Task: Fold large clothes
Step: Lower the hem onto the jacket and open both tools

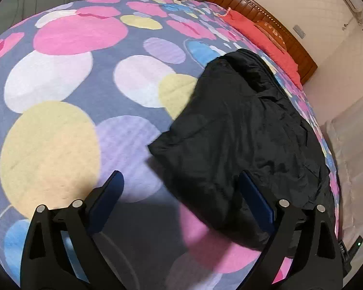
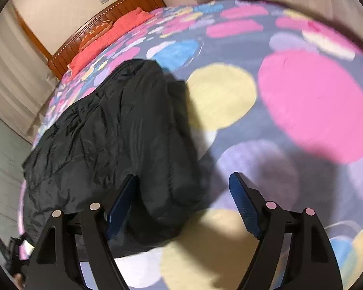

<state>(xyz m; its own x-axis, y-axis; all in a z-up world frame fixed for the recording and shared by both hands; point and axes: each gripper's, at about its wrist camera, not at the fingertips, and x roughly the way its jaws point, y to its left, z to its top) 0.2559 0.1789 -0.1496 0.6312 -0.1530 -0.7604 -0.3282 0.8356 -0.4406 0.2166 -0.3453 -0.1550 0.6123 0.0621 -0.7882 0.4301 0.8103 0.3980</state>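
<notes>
A black padded jacket lies folded into a long bundle on the bed, near its right edge in the left wrist view. It also shows in the right wrist view, at the left. My left gripper is open and empty above the bedspread, its right finger over the jacket's near end. My right gripper is open and empty, its left finger over the jacket's near end and its right finger over bare bedspread.
The bed is covered by a spotted bedspread in pink, yellow, lilac and blue. A red pillow lies against a wooden headboard at the far end. Floor and wall lie past the bed's edge.
</notes>
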